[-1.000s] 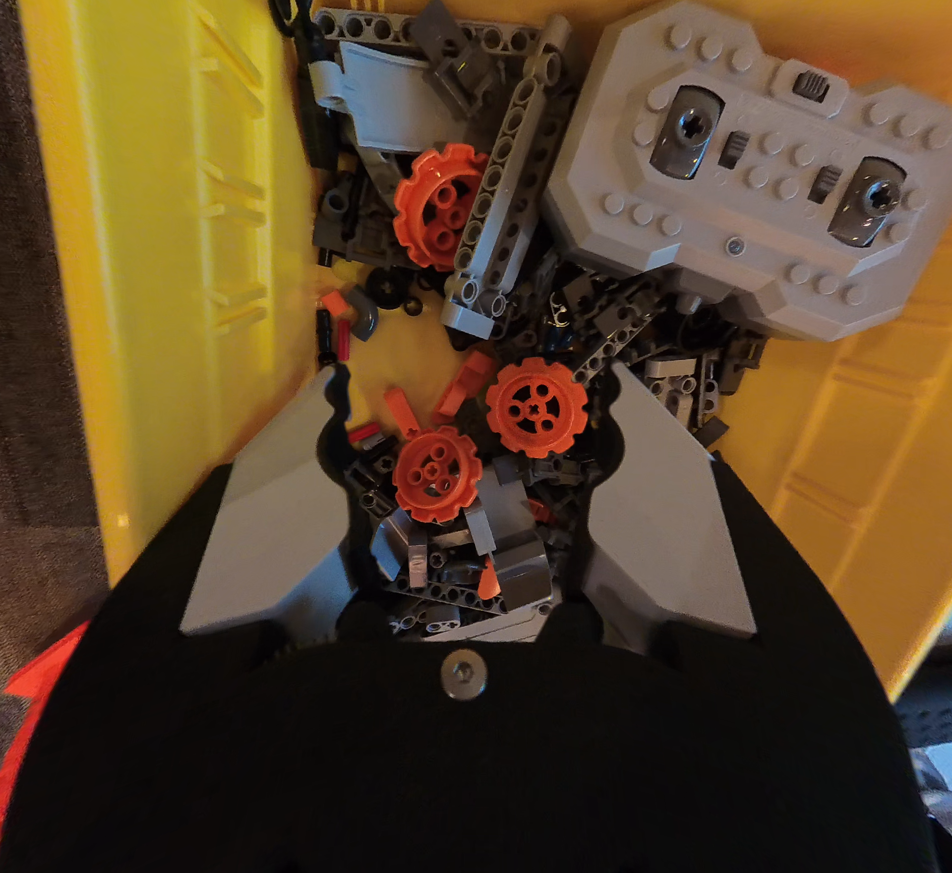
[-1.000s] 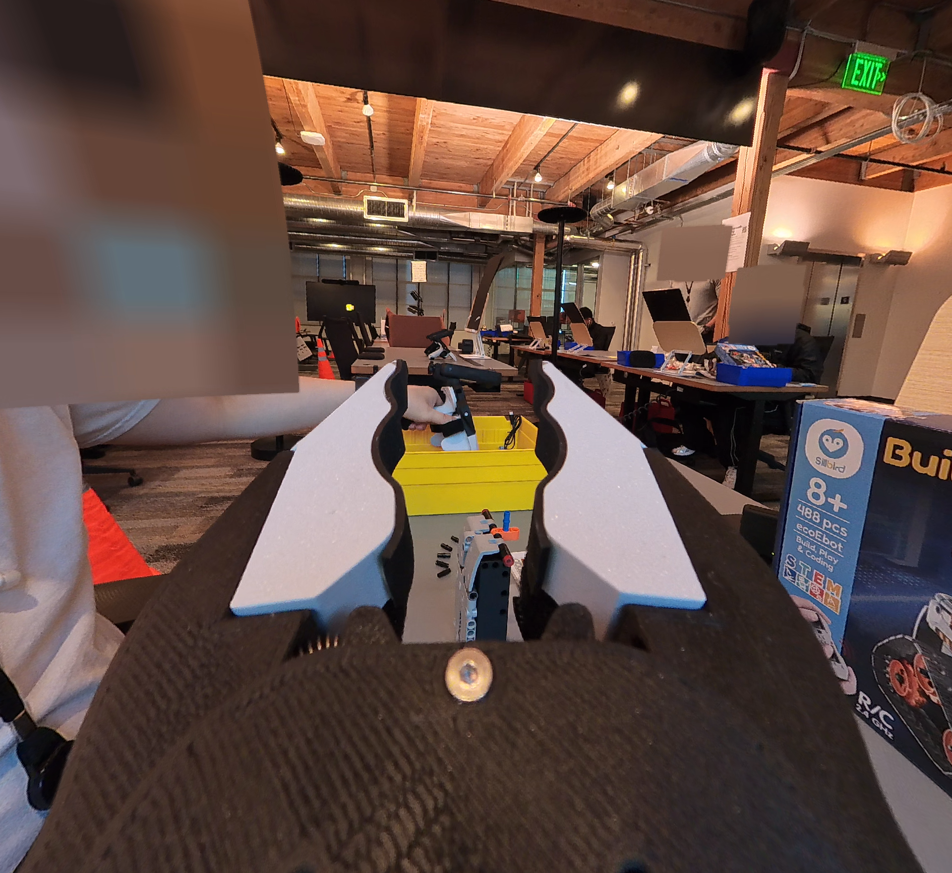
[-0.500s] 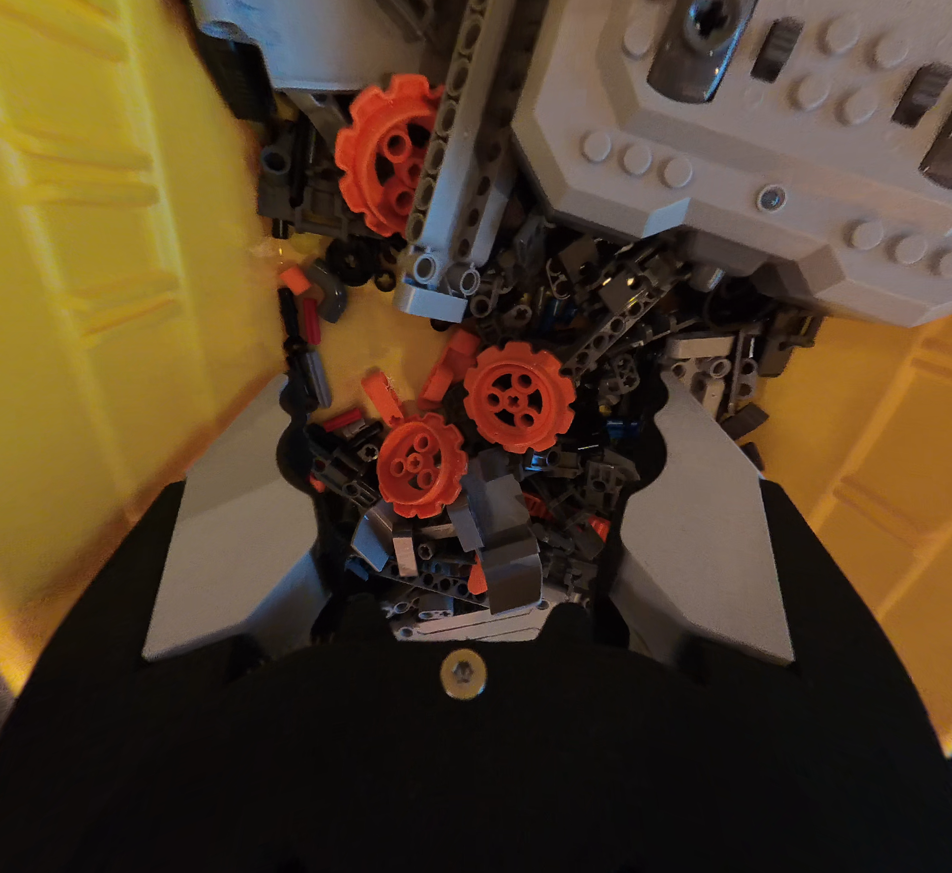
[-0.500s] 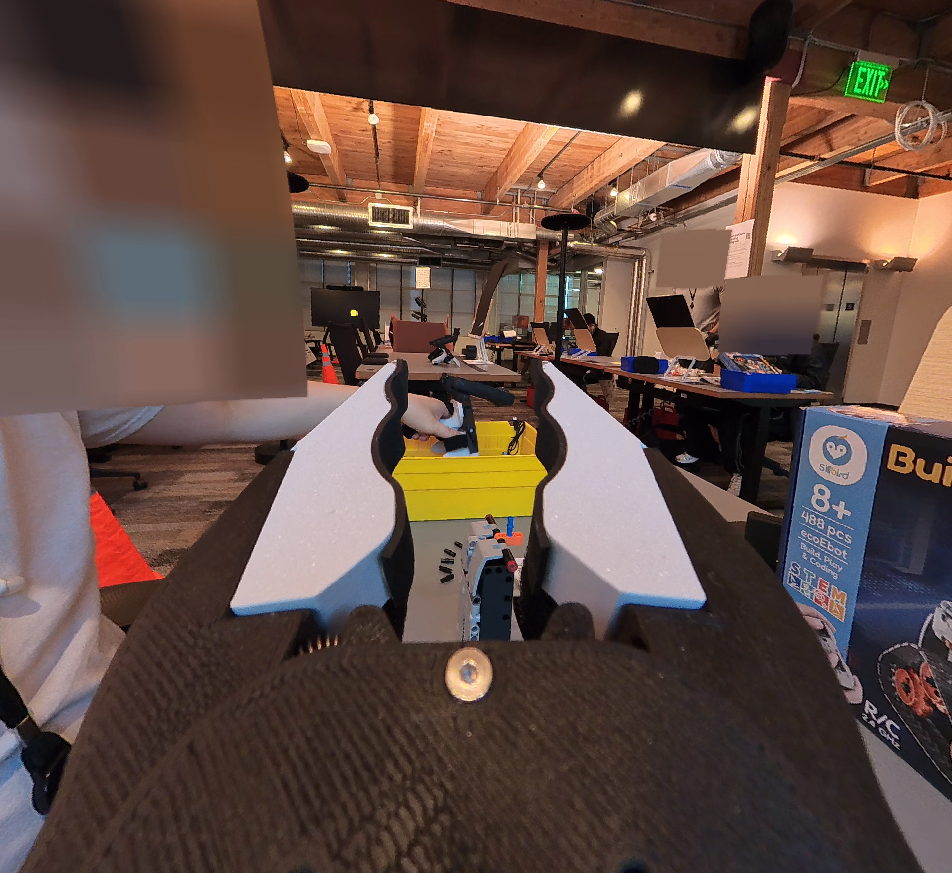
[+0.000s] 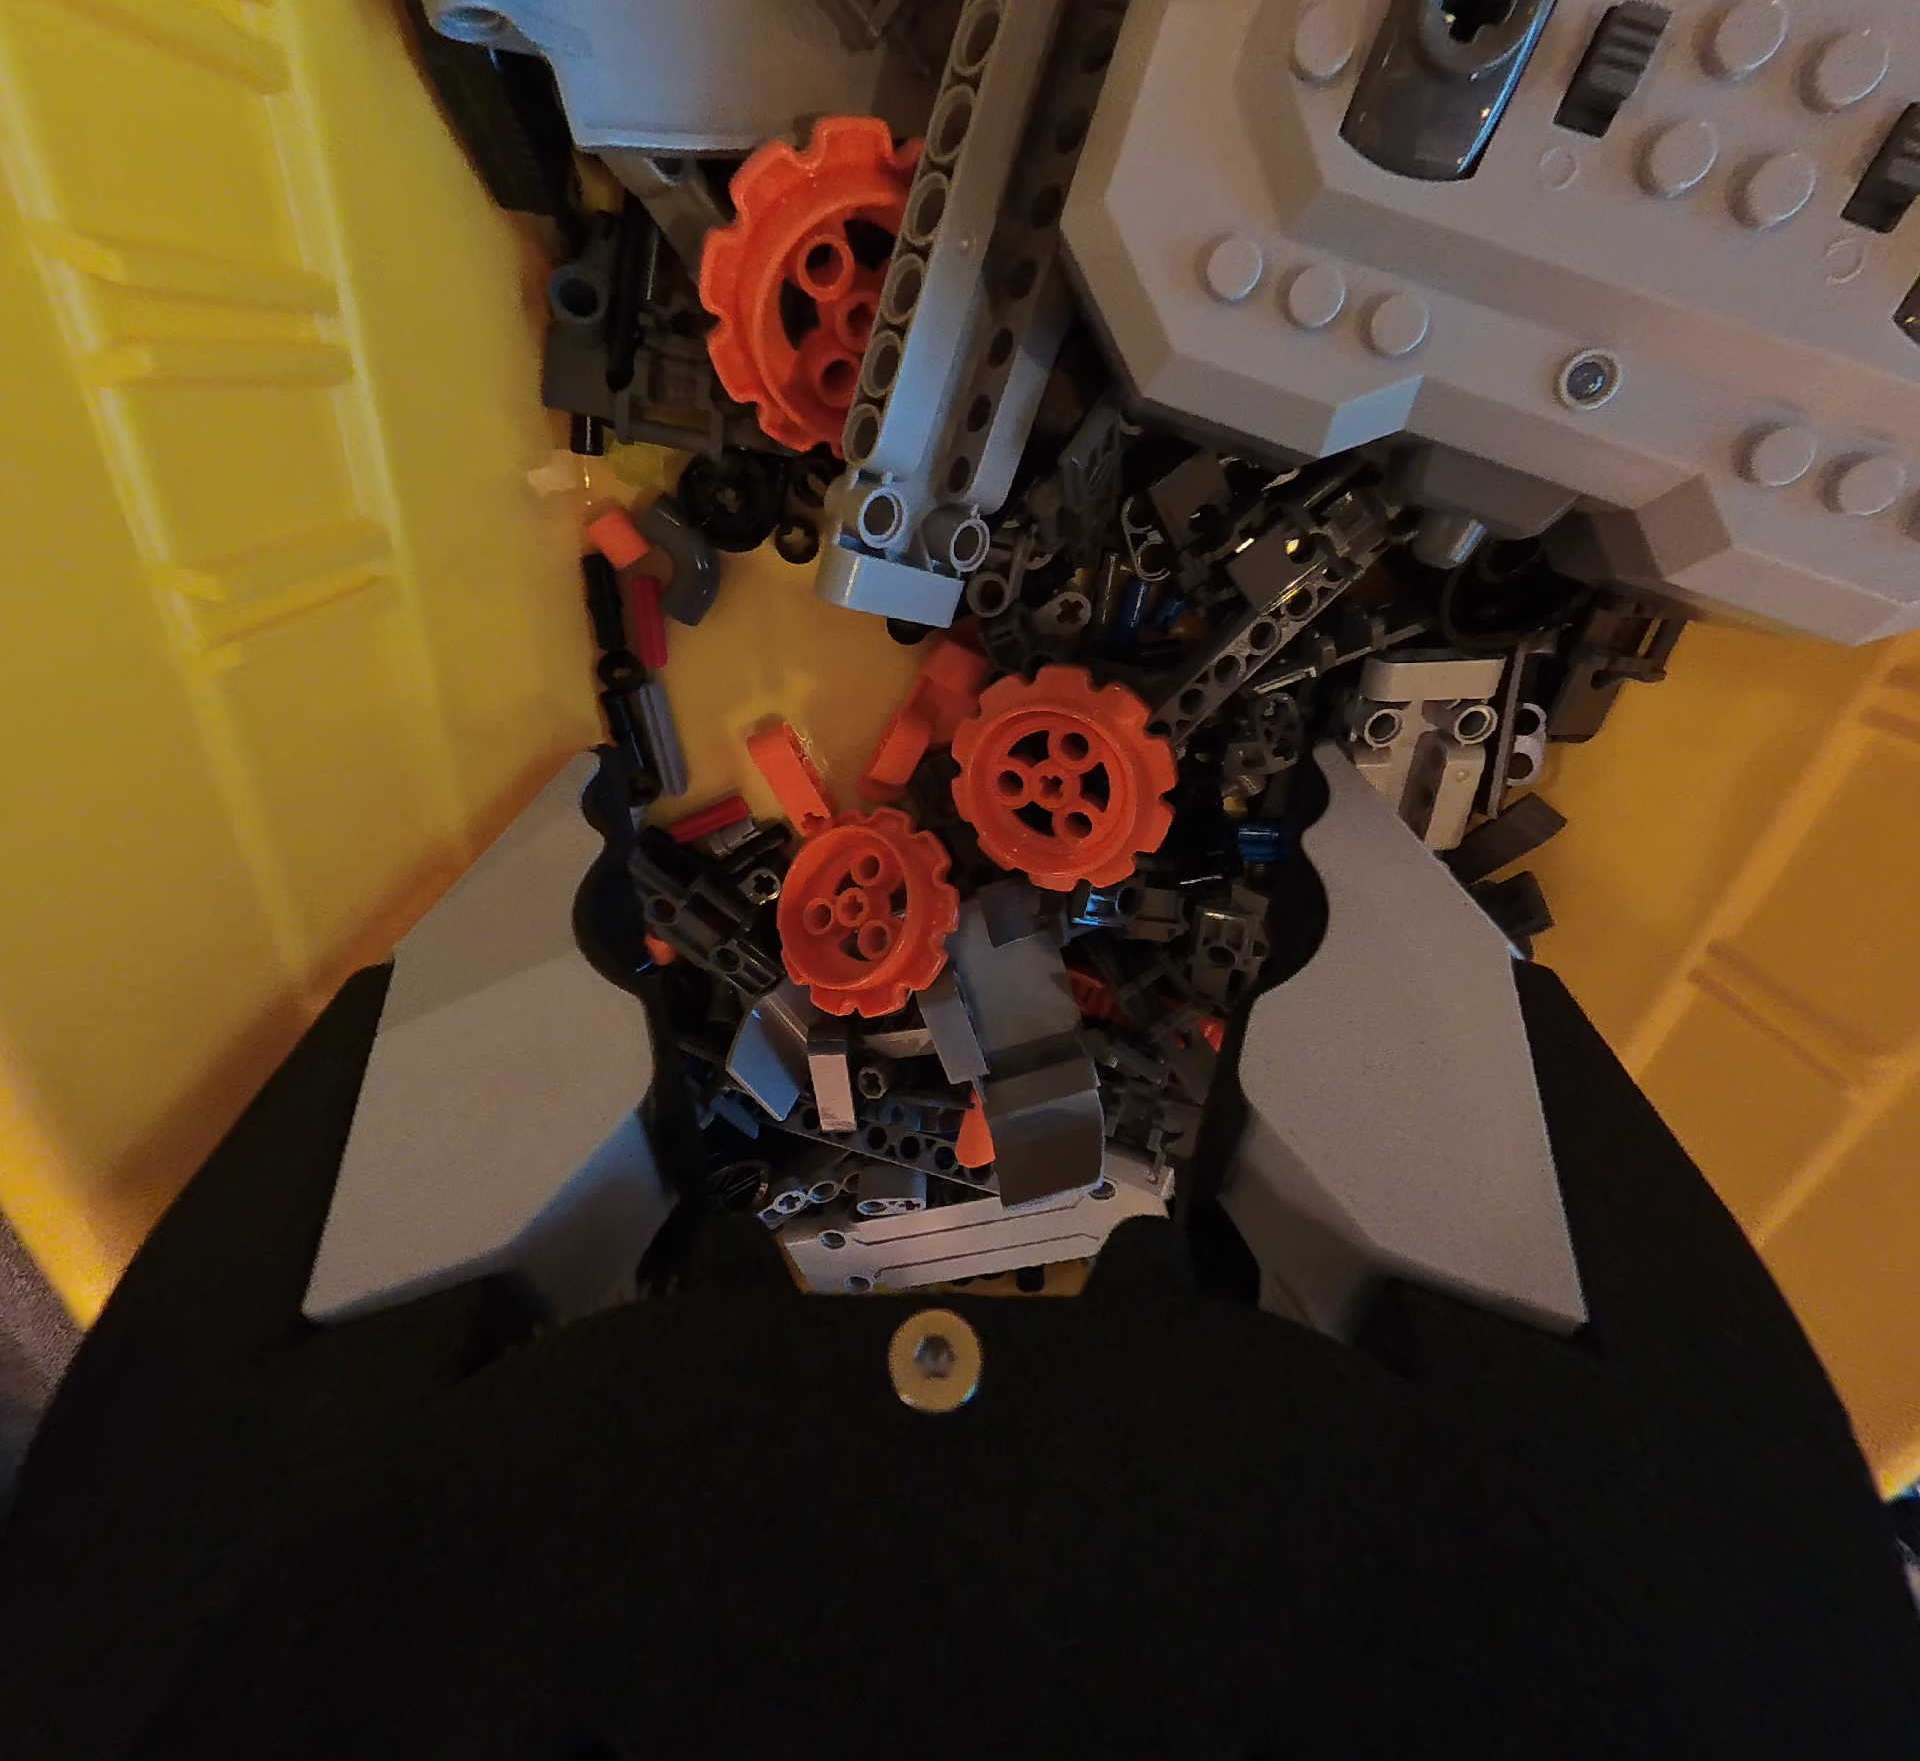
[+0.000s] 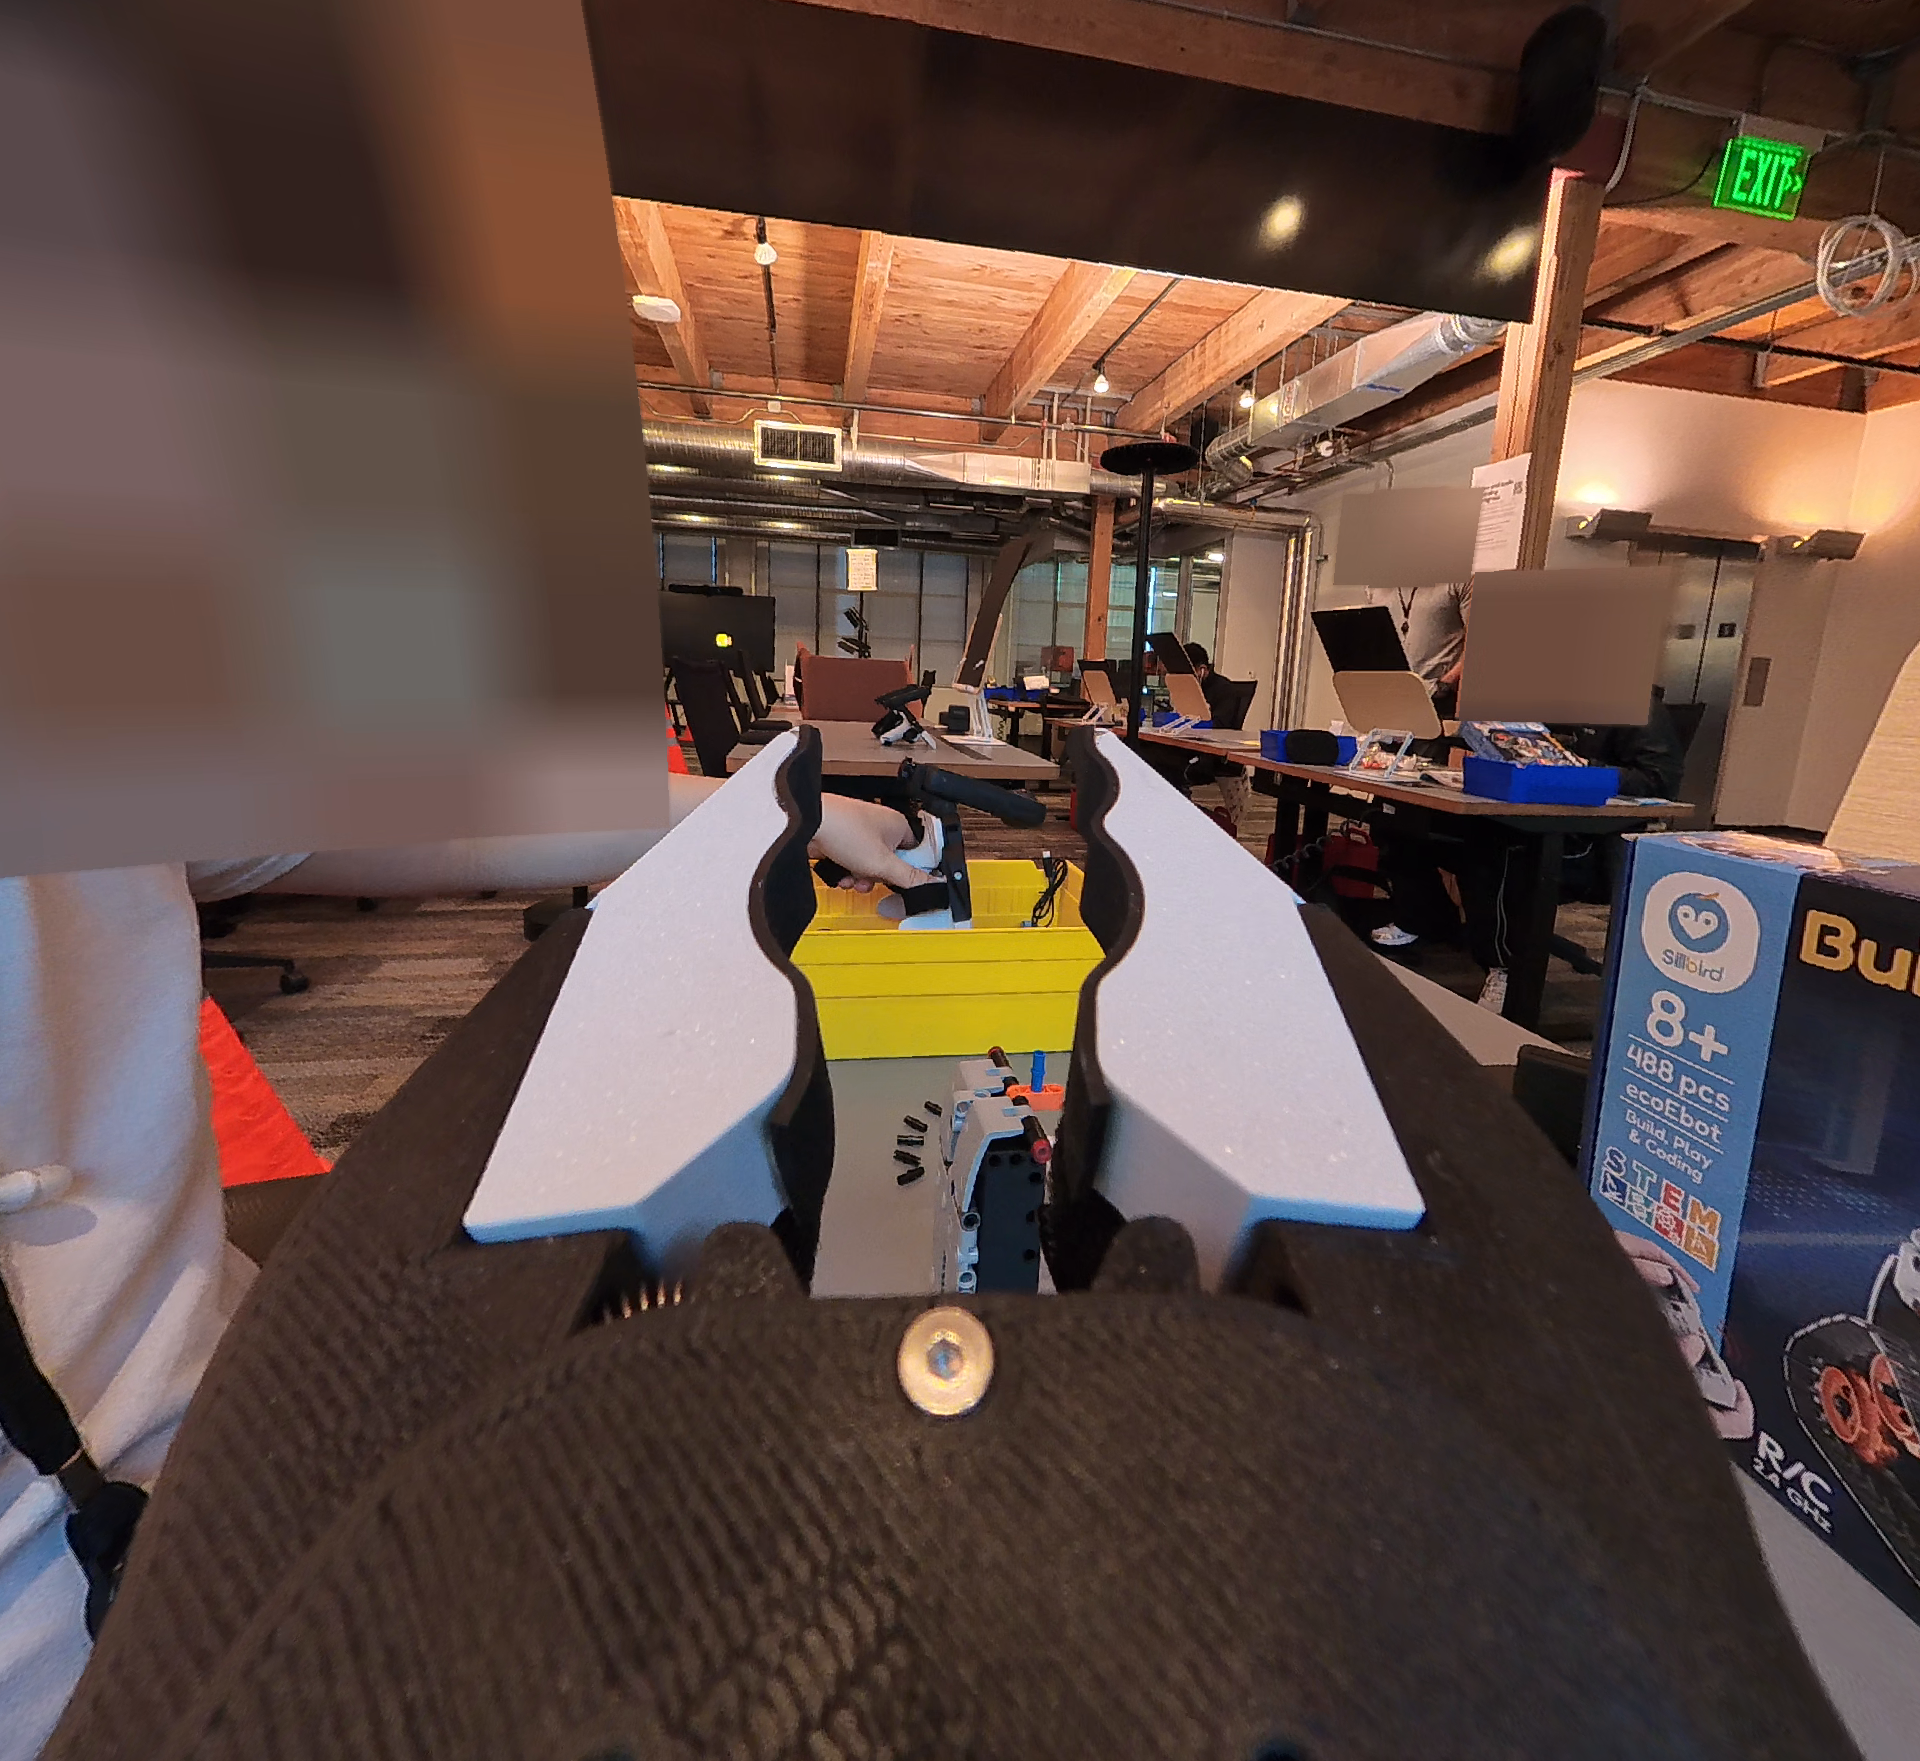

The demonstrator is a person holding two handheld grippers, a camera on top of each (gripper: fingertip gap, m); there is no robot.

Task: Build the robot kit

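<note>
A: Start with our left gripper (image 5: pixel 956 890). What do we have?

B: We have it down inside the yellow bin (image 5: pixel 239 568), jaws spread wide and holding nothing. Between the fingers lies a heap of small grey and black parts (image 5: pixel 935 1088). Just ahead of that, still between the fingertips, sit two orange gears: the near gear (image 5: pixel 864 911) toward the left finger and the mid gear (image 5: pixel 1062 776) a little farther and to the right. They are touching or very nearly so.

A: And beyond the tips?

B: Ahead we see a grey holed beam (image 5: pixel 966 257) lying slanted over a third gear (image 5: pixel 805 283), which is tilted and half covered by it. To the right of the beam, farther off, is a big grey studded unit (image 5: pixel 1455 257) resting on the pile. A white curved panel (image 5: pixel 644 28) lies farthest, ahead and to the left.

A: Our right gripper (image 6: pixel 940 781)?

B: We hold it above the table (image 6: pixel 883 1223), jaws partly apart, gripping nothing. Low between its fingers, close in, stands a small white and black build (image 6: pixel 992 1181), with a few black pins (image 6: pixel 912 1152) scattered on the table just left of it.

A: Farther on?

B: Straight ahead the bin (image 6: pixel 940 1005) shows again, and our hand (image 6: pixel 868 849) with the left gripper (image 6: pixel 940 890) reaches into it. A blue box (image 6: pixel 1704 1088) stands to the right of the fingers. Desks fill the room beyond.
</note>
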